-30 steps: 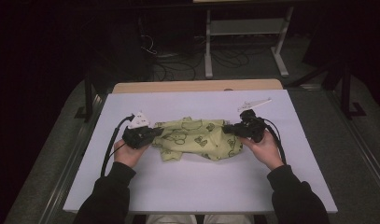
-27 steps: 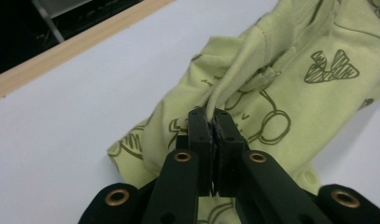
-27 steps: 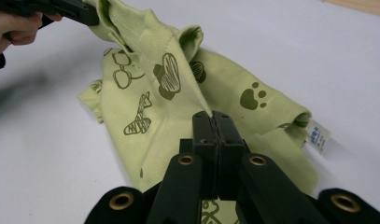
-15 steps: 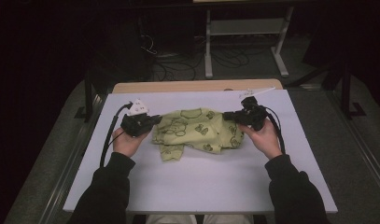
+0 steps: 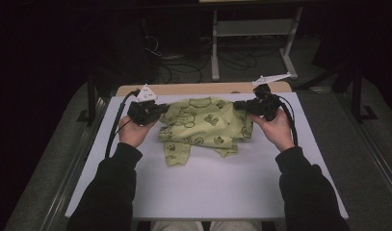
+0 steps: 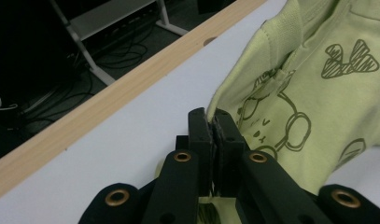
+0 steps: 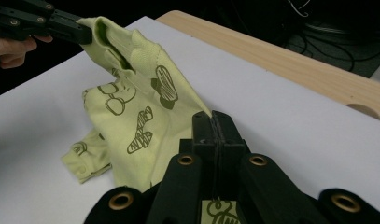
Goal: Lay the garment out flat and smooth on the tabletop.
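From above, you held the green garment [image 5: 203,126] stretched between both tongs, its lower part apparently resting on the white desk [image 5: 208,187]. Your left tongs [image 6: 214,123] were clamped on its edge. Your right tongs [image 7: 212,122] pinched the opposite edge.

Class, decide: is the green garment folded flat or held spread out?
Partly spread: the left gripper and right gripper pinch the green garment's upper corners apart; its lower part lies bunched on the table.
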Tool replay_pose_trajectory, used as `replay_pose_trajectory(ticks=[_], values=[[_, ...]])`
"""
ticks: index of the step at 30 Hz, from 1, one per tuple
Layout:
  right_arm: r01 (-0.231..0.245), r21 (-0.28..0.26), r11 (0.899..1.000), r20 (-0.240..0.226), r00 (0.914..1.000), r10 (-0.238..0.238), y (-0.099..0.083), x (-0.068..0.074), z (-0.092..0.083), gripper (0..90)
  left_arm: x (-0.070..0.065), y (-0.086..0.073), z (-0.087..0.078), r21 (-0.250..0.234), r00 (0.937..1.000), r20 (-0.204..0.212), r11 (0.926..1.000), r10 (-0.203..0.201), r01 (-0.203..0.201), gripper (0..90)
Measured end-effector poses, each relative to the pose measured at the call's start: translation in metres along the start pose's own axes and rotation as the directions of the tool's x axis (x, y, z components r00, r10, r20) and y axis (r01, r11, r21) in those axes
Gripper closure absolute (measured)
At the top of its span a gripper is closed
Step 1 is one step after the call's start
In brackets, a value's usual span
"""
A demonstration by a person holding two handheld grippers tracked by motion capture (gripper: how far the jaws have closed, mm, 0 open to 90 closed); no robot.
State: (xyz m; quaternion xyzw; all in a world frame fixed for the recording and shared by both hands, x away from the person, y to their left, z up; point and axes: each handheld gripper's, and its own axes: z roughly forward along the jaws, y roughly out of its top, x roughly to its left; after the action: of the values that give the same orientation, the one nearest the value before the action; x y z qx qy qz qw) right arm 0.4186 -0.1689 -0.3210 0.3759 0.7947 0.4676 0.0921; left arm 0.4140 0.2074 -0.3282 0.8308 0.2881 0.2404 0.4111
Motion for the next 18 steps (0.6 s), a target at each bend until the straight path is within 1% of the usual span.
replay_pose_trajectory(ticks=[4,9,11,13,15,17,18], values=[[0.003,-0.005,1.0,0.014,0.9999,-0.003,0.01,-0.002,-0.002,88.3,0.005,0.012,0.001,0.004,0.9997,-0.021,0.9999,0.014,-0.014,87.1],[0.011,-0.015,1.0,0.033,0.9994,-0.01,0.024,-0.005,-0.004,88.3,0.012,0.029,0.002,0.031,0.9977,-0.049,0.9985,0.046,-0.045,87.1],[0.012,-0.022,1.0,0.044,0.9989,-0.012,0.03,-0.007,-0.004,88.3,0.015,0.035,0.002,0.029,0.9971,-0.057,0.9984,0.051,-0.049,87.1],[0.006,-0.035,0.999,0.057,0.9984,-0.004,0.034,-0.009,-0.004,88.3,0.017,0.04,0.003,0.03,0.9967,-0.063,0.9983,0.051,-0.049,87.1],[-0.001,-0.045,0.999,0.073,0.9973,0.004,0.038,-0.011,-0.004,88.3,0.019,0.044,0.007,0.034,0.996,-0.066,0.9978,0.06,-0.058,87.1],[-0.008,-0.051,0.999,0.088,0.996,0.013,0.042,-0.014,-0.002,88.3,0.023,0.048,0.012,0.056,0.9949,-0.07,0.9961,0.072,-0.068,87.1],[-0.011,-0.051,0.999,0.094,0.9955,0.015,0.044,-0.016,0.0,88.4,0.025,0.05,0.014,0.058,0.9945,-0.074,0.9959,0.074,-0.069,87.1]])
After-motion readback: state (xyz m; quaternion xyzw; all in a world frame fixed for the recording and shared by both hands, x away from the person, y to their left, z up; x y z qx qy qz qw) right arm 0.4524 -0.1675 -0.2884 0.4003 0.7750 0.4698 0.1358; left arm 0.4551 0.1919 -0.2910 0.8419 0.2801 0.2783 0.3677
